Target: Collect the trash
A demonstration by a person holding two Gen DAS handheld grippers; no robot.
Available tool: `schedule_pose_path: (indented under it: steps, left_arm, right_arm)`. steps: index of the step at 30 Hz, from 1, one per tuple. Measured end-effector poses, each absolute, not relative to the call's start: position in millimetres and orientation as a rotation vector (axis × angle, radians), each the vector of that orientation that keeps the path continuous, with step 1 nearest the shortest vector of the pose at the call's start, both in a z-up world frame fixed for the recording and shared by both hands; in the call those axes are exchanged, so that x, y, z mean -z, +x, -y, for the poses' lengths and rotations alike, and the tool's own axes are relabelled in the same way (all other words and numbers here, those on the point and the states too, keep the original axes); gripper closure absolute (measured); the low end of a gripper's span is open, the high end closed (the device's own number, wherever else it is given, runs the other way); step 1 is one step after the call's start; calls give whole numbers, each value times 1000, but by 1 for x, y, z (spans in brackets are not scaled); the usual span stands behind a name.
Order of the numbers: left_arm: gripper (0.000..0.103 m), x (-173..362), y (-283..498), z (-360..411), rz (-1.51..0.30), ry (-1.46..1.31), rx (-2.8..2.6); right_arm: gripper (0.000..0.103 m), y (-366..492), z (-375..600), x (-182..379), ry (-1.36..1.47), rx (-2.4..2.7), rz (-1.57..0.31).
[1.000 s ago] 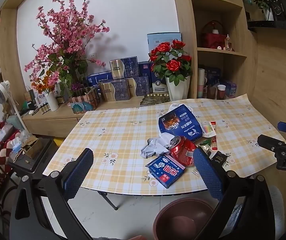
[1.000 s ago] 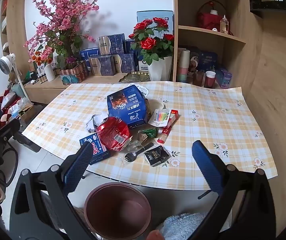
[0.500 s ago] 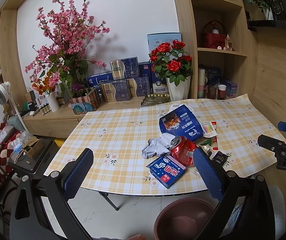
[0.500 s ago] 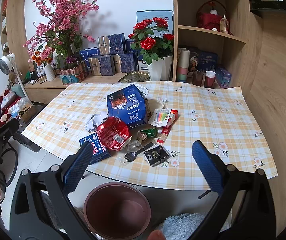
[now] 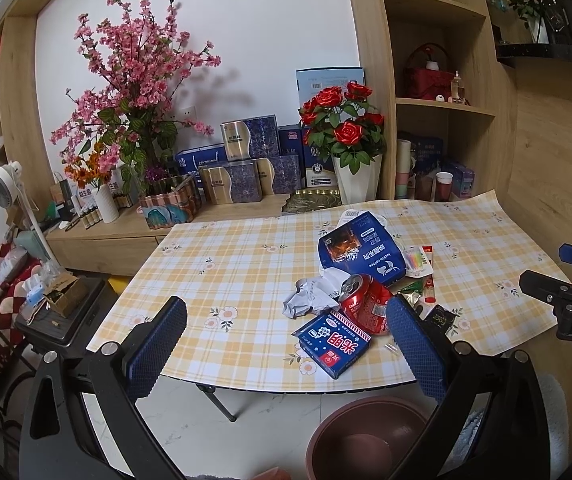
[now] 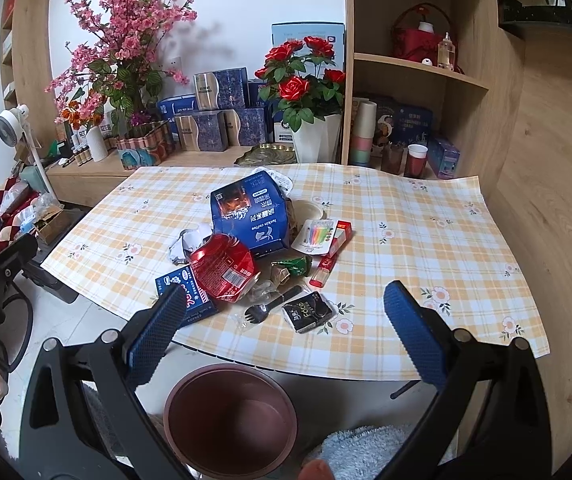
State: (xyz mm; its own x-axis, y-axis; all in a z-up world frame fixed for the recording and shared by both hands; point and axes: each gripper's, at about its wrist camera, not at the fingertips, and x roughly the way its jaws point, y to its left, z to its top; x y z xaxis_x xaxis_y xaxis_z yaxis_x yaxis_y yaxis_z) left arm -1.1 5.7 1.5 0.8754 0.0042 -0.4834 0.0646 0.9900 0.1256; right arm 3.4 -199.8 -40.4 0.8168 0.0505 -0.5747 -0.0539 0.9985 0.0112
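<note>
Above the bin (image 6: 230, 420), both grippers level, jaws spread, empty

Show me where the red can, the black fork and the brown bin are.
red can (image 6: 224, 268), right wrist view, on its crushed side.
black fork (image 6: 272, 304), right wrist view, on its handle.
brown bin (image 6: 174, 404), right wrist view, on its left rim.

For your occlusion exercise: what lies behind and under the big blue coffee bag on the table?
Behind the blue coffee bag a white wrapper sticks out, and a pale round lid shows at its right edge. Anything beneath the bag is covered and cannot be seen.
</note>
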Motion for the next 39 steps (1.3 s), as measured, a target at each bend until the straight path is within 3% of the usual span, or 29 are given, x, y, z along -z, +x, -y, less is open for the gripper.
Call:
schedule_pose_path:
  steps: [39]
  left_arm:
    - [5, 1, -2, -7, -505, 141, 31]
  right_arm:
    - [6, 6, 190, 45, -25, -60, -627]
